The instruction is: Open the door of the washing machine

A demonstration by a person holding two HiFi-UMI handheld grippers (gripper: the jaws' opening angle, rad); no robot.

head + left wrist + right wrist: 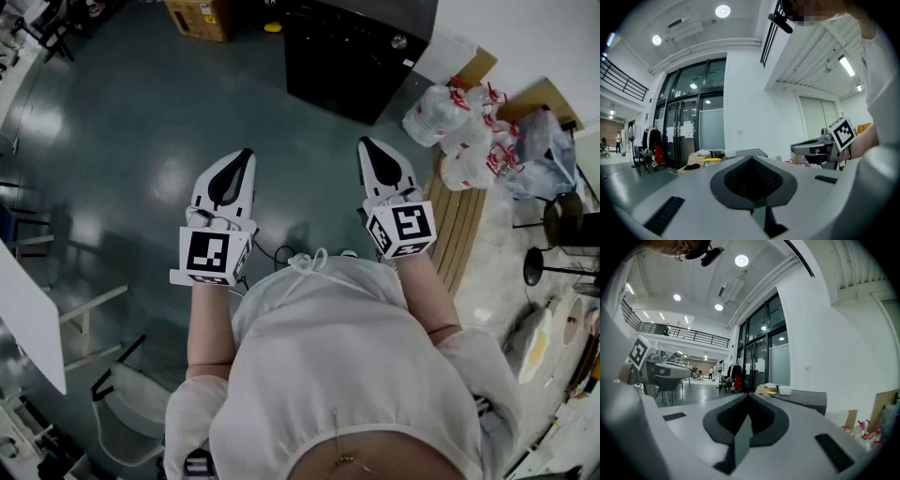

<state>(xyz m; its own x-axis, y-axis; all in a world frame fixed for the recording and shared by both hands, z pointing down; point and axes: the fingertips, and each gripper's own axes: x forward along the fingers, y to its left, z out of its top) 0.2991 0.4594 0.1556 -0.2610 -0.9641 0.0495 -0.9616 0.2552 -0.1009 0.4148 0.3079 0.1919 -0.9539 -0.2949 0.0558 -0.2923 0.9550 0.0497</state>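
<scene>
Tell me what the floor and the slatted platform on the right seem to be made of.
Floor: probably sealed or coated concrete, grey-green and glossy; ceiling lights reflect in it as soft patches.
Slatted platform: apparently bare pale wood, matte; parallel planks with dark gaps between them.

My head camera looks steeply down, well back from the dark machine [361,56]. The gripper cameras look level along the left tongs [246,155] and right tongs [366,143] toward it; all views share it.
</scene>
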